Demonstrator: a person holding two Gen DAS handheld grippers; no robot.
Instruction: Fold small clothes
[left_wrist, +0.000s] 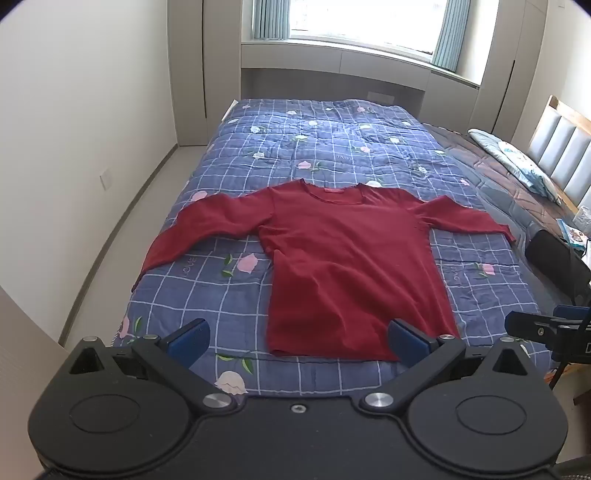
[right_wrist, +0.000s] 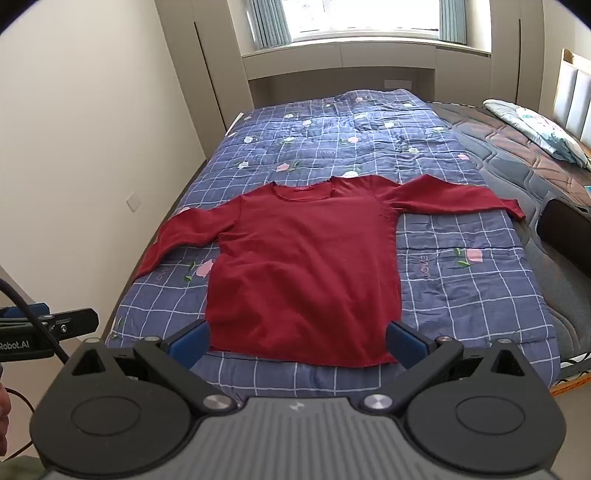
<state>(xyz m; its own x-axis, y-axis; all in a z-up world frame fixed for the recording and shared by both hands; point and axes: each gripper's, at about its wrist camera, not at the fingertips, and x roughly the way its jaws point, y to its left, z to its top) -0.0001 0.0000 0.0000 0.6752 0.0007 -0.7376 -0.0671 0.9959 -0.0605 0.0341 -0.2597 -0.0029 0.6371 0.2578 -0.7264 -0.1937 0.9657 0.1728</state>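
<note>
A dark red long-sleeved top (left_wrist: 351, 258) lies flat and face up on the blue checked quilt (left_wrist: 221, 295), both sleeves spread out sideways, hem toward me. It also shows in the right wrist view (right_wrist: 303, 266). My left gripper (left_wrist: 299, 341) is open and empty, held above the hem near the bed's front edge. My right gripper (right_wrist: 299, 341) is open and empty too, held just before the hem. The right gripper's tip shows at the far right of the left wrist view (left_wrist: 535, 326); the left gripper's tip shows at the far left of the right wrist view (right_wrist: 66, 321).
The quilt (right_wrist: 443, 280) covers the bed's left part; bare dark mattress (right_wrist: 517, 155) lies to the right with a folded floral cloth (right_wrist: 539, 125) by the headboard. A black object (left_wrist: 554, 258) sits at the bed's right edge. A white wall runs along the left.
</note>
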